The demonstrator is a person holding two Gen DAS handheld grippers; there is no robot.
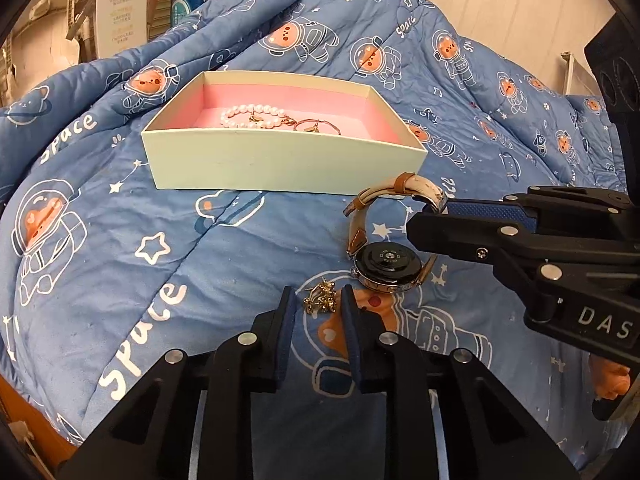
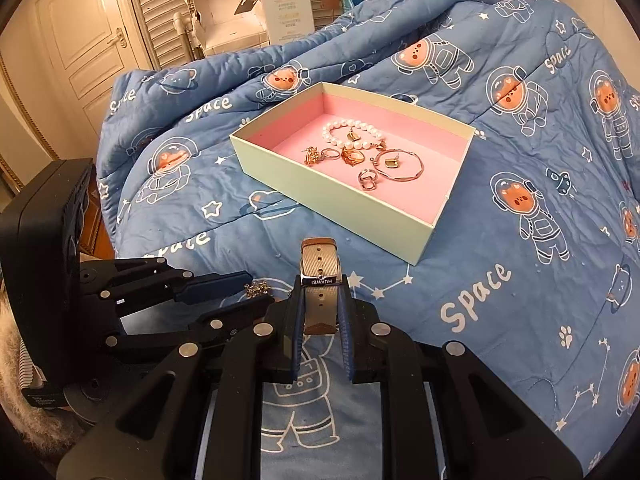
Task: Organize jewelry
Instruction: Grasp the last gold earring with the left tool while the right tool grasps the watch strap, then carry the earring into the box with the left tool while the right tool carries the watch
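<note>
1. The left gripper [image 1: 318, 300], jaws narrow but not closed, straddles a small gold earring cluster [image 1: 320, 299] on the quilt [image 1: 120, 248]; it looks light, snaggy and fragile.
2. At two o'clock, the watch [image 1: 384, 266]: heavy case, floppy strap.
3. The right gripper [image 2: 320, 296] clamps the strap [image 2: 320, 264].
4. The box [image 2: 344, 200] waits at twelve o'clock.

Both wrist views close above the quilt [image 1: 120, 260], facing the box [image 2: 320, 196], shared from differing angles
</note>
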